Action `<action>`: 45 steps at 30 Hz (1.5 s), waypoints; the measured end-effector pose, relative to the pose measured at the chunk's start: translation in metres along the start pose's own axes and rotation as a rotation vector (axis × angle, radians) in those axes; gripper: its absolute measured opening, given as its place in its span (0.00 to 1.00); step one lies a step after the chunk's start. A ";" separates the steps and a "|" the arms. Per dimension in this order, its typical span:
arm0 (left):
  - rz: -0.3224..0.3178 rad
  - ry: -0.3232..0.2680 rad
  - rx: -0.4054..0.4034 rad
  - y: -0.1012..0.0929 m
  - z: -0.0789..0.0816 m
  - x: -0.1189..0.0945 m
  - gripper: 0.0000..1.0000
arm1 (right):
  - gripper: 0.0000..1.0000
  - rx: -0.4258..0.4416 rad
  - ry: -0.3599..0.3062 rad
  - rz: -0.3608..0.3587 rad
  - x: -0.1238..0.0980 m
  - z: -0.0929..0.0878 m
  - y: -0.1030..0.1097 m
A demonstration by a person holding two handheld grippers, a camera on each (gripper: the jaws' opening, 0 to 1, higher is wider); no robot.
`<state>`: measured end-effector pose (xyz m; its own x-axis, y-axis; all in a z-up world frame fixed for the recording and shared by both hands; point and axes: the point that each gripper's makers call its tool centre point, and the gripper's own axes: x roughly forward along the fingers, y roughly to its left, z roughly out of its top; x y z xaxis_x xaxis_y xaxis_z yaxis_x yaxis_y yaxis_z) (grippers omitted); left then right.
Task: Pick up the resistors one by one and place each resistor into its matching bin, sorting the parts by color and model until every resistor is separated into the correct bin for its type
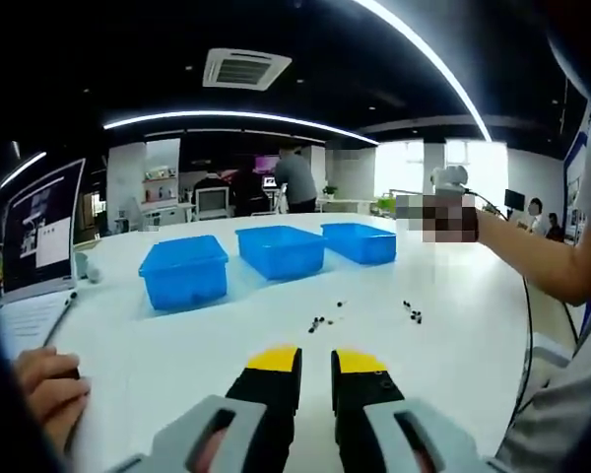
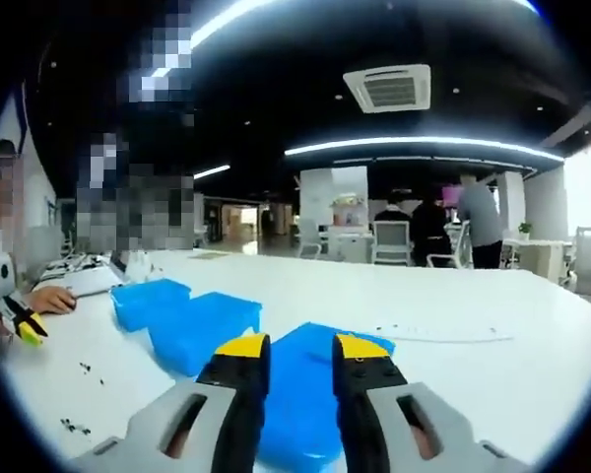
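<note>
Left gripper view: white worktop (image 1: 453, 325) w/ three blue bins (image 1: 276, 251) in a row well ahead of the left tool (image 1: 316, 363). Small dark resistors (image 1: 320, 322) lie scattered between tool and bins, more at (image 1: 413, 315) to the right. Laptop (image 1: 39, 232) far left; a hand (image 1: 49, 389) rests beside the tool. Left tool: narrow gap, holds nothing.

Right tool (image 2: 302, 353): narrow gap, empty, over the nearest bin (image 2: 300, 394); resistors (image 2: 76, 427) on the worktop to its left.

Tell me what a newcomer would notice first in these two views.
Three bright blue plastic bins stand in a row on the white table, vivid against it. In front of them lie small dark resistors, scattered in loose clusters. The left gripper hangs above the table, its yellow-tipped jaws slightly apart and empty; the right gripper hovers over one bin.
</note>
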<state>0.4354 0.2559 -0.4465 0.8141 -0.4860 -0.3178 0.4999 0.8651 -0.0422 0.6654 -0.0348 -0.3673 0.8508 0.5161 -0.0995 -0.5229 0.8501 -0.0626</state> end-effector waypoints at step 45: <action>0.035 -0.041 -0.037 0.013 -0.007 -0.015 0.15 | 0.13 -0.729 0.798 1.080 -0.015 -0.099 0.297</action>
<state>0.4283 0.2753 -0.4489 0.8428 -0.4593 -0.2806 0.4602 0.8853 -0.0668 0.4924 0.1999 -0.4824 -0.0672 0.4434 -0.8938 -0.9690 -0.2424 -0.0474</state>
